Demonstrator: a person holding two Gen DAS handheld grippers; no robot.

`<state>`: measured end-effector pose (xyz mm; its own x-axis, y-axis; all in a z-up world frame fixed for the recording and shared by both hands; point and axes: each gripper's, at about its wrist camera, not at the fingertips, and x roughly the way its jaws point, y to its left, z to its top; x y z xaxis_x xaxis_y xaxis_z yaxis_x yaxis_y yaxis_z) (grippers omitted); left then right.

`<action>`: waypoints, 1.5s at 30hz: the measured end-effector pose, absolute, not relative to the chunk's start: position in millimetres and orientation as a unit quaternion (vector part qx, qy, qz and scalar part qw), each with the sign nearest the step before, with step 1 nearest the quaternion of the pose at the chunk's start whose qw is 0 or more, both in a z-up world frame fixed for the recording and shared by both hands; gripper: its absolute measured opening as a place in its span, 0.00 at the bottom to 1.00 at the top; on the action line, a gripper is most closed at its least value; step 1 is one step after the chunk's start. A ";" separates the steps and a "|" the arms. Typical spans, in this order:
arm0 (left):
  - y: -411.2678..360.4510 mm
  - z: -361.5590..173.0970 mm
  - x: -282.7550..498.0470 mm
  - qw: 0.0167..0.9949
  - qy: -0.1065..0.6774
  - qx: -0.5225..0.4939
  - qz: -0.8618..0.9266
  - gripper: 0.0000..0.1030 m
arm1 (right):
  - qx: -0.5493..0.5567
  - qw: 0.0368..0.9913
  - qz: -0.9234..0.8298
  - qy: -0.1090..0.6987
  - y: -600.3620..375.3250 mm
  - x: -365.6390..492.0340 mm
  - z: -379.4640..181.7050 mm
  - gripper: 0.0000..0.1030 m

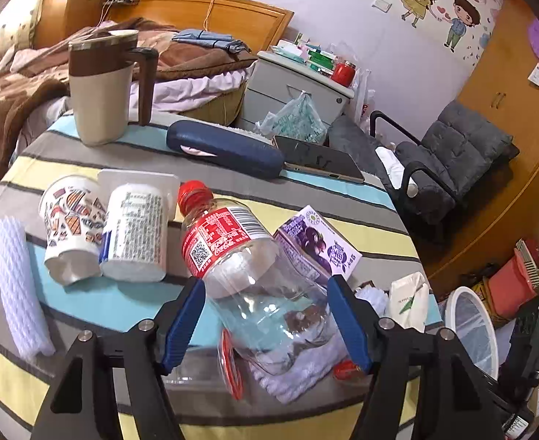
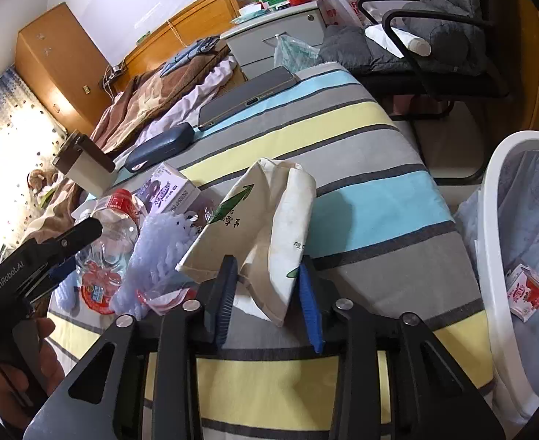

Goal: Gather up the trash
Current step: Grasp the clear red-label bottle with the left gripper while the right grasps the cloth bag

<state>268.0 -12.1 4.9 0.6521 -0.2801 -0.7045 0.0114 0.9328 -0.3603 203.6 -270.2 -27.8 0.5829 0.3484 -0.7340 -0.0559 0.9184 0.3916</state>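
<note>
Trash is spread on the striped table (image 1: 343, 190): plastic bottle (image 1: 255, 275) is straddled by left gripper (image 1: 266, 326), pads apart, not pressing. Right of it, crumpled paper bag (image 2: 269, 227) is pinched by right gripper (image 2: 267, 300). White bin (image 2: 504, 220) is reached far right; squeeze should be confirmed before lifting.

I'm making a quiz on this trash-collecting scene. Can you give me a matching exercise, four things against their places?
Things:
1. clear plastic bottle
2. crumpled white carton
3. mug
4. small red-and-white carton

Places:
A. inside the white bin
B. between the left claw's jaws
C. standing at the table's far edge
D. between the right claw's jaws

Pairs: 1-B, 2-D, 3-C, 4-A
</note>
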 end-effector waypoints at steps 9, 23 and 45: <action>-15.6 2.5 270.3 0.877 0.439 -0.178 -0.082 0.64 | 0.162 0.877 0.122 0.436 -270.7 193.6 -23.3 0.29; -36.3 -15.7 285.1 0.870 0.469 -0.147 -0.048 0.63 | 0.166 0.877 0.126 0.432 -271.7 190.7 -23.0 0.27; -35.8 22.6 209.2 0.908 0.397 -0.098 -0.092 0.61 | 0.151 0.888 0.112 0.420 -279.7 161.4 -10.6 0.09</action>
<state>209.2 -35.8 22.6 0.6681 -0.2443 -0.7028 0.0883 0.9639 -0.2511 161.4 -279.7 -10.6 0.6227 0.3250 -0.7118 -0.0722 0.9297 0.3613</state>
